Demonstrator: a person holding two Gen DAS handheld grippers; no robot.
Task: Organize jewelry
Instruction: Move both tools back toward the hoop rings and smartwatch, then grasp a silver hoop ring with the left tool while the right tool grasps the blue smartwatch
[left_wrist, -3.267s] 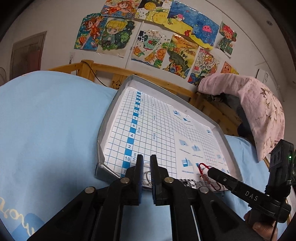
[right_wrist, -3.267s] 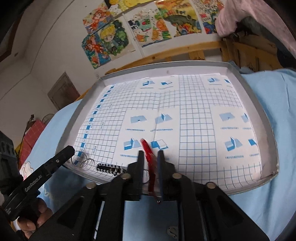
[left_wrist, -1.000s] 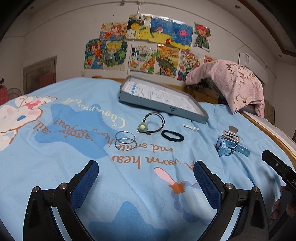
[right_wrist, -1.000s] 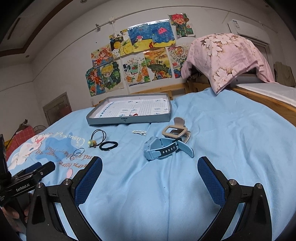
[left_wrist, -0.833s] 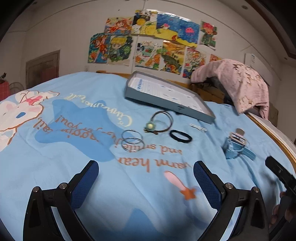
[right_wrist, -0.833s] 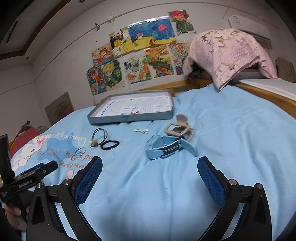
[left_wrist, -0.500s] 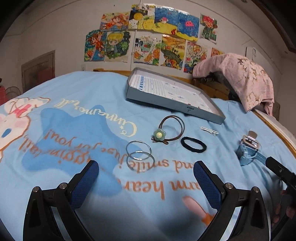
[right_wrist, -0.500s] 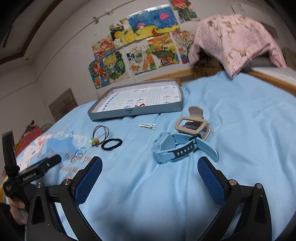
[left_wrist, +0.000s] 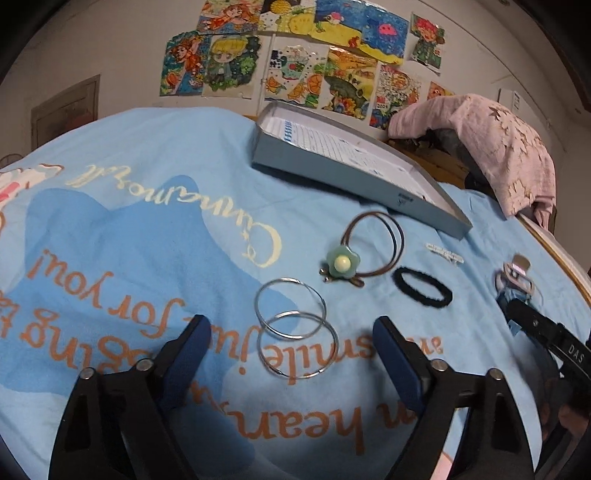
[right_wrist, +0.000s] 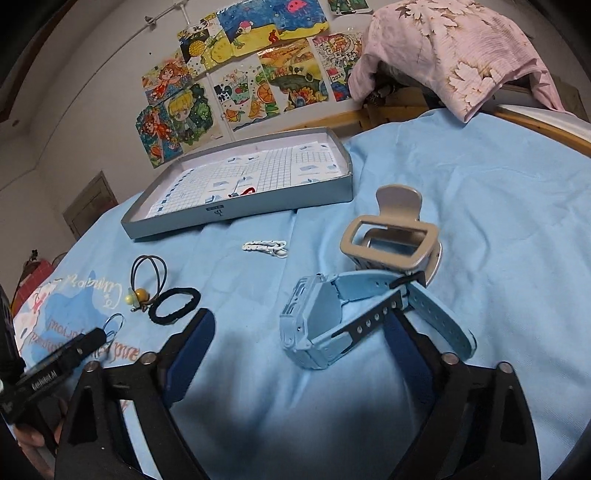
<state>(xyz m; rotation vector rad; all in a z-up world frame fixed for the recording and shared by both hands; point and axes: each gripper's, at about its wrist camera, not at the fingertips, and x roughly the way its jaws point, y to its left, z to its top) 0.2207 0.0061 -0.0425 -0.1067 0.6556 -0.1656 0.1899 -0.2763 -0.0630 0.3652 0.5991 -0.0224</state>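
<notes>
On the blue bedsheet, two silver hoops lie between the fingers of my left gripper, whose jaws are closing without touching them. Beyond them are a brown hair tie with a green flower, a black hair tie and a white hair clip. My right gripper is also closing, with a light blue watch between its jaws and its pads off it. A beige claw clip lies just behind the watch. The grey tray holds a red cord.
A pink cloth hangs over the wooden bed frame at the right. Drawings cover the back wall. The other gripper shows at each view's edge, the left one near the hoops.
Both grippers let go of items in the tray, drew back, then came forward and down over the bed. Their jaws have narrowed, the left around the hoops and the right around the watch.
</notes>
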